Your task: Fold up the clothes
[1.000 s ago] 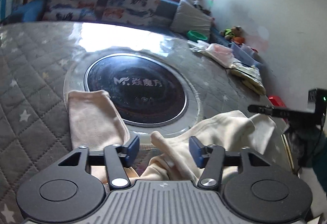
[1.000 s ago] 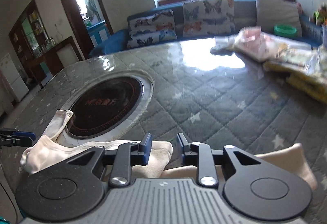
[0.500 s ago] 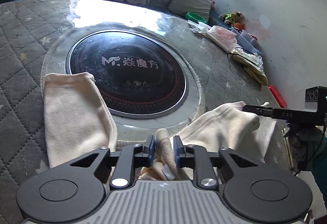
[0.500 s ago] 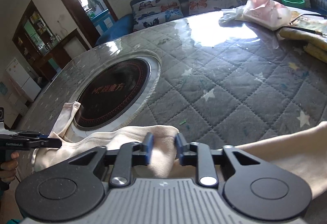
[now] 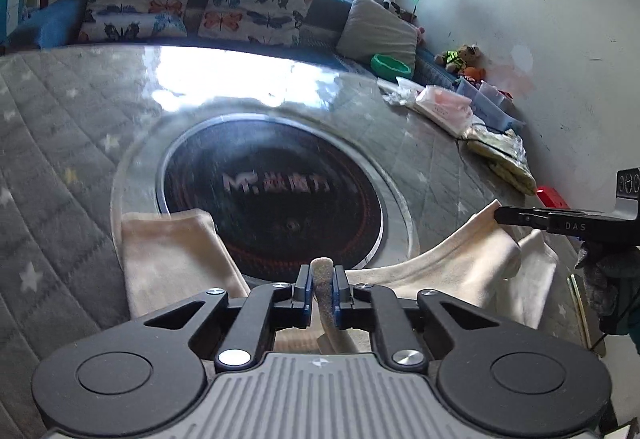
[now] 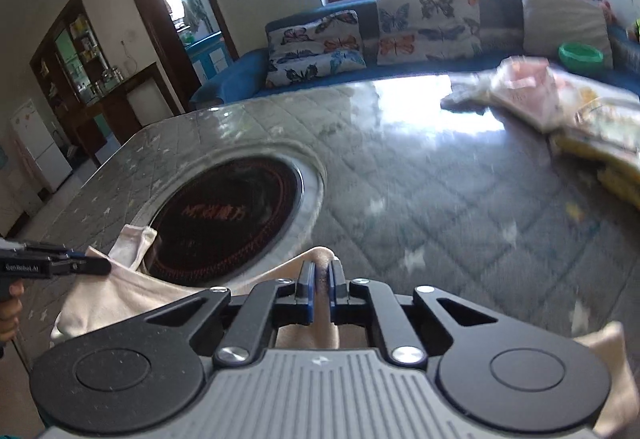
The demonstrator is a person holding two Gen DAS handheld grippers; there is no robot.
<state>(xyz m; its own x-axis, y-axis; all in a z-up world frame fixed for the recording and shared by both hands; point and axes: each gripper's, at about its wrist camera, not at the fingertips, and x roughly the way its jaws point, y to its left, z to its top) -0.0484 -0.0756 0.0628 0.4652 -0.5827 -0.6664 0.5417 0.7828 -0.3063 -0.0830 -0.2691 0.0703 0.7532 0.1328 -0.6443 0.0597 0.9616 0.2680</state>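
Left wrist: left hand-held gripper (image 5: pixel 322 293) closing, pinching cream garment (image 5: pixel 448 275) edge; right hand-held gripper (image 6: pixel 321 289) clamps same garment.

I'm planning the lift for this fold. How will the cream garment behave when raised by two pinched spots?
Likely floppy: the cream garment sags between the left hand-held gripper, whose jaws are closing on a fold, and the right hand-held gripper. Probably light, as small pinches hold it. Its fuzzy surface should not slip.
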